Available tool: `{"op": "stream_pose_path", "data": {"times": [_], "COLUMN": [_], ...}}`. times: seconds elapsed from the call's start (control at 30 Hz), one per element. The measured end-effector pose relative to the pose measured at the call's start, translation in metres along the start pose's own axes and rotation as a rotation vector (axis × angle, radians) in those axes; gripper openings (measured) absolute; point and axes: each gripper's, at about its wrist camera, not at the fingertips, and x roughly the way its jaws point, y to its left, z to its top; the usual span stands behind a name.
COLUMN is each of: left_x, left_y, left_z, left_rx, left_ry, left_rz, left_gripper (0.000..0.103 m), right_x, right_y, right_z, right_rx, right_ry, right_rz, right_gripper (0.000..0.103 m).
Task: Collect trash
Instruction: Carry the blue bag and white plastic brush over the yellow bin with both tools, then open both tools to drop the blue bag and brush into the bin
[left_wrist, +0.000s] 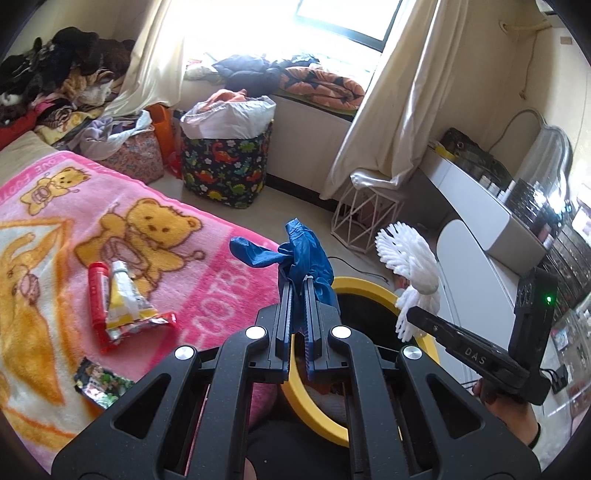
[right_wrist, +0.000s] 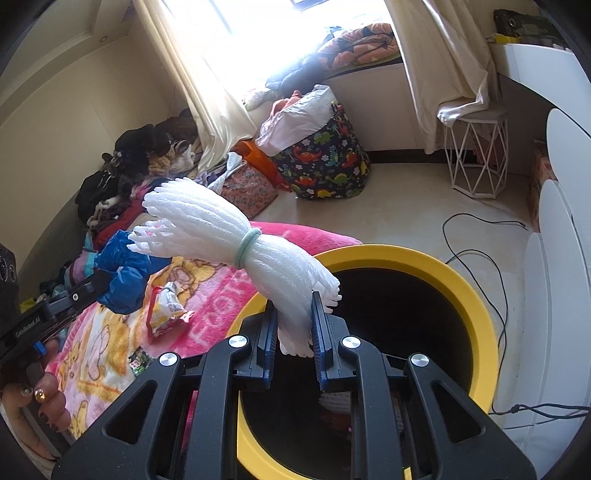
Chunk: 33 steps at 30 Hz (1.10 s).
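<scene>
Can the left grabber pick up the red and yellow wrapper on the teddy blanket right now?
Probably not yet. The left gripper is already shut on the blue plastic bag, so it's full. The wrapper lies uncovered on the blanket, so nothing else blocks it.

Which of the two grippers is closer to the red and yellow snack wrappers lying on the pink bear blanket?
Left. The left gripper, holding blue plastic, hangs beside the wrappers; the right gripper is over the yellow-rimmed bin, farther off.
</scene>
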Motion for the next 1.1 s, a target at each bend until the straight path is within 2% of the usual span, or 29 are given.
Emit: {"op": "stream_pose_path", "data": {"times": [0.23, 0.53, 1.1], "left_x": [0.015, 0.039, 0.08], "left_y": [-0.015, -0.035, -0.051], "left_z": [-0.011, -0.028, -0.07], "left_rx": [0.022, 0.069, 0.139], "left_ry": [0.047, 0.11, 0.266], "left_rz": [-0.05, -0.07, -0.101], "left_gripper": [0.002, 0.003, 0.003], "right_x": [-0.001, -0.006, 0.013], "right_y": [-0.015, -0.05, -0.057], "right_z": [-0.004, -0.011, -0.025], "right_rx": [0.023, 0.097, 0.106], "right_ry": [0.001, -0.006, 0.071], "right_rz": [-0.048, -0.09, -0.106], "right_gripper": [0.016, 0.016, 0.019]}}
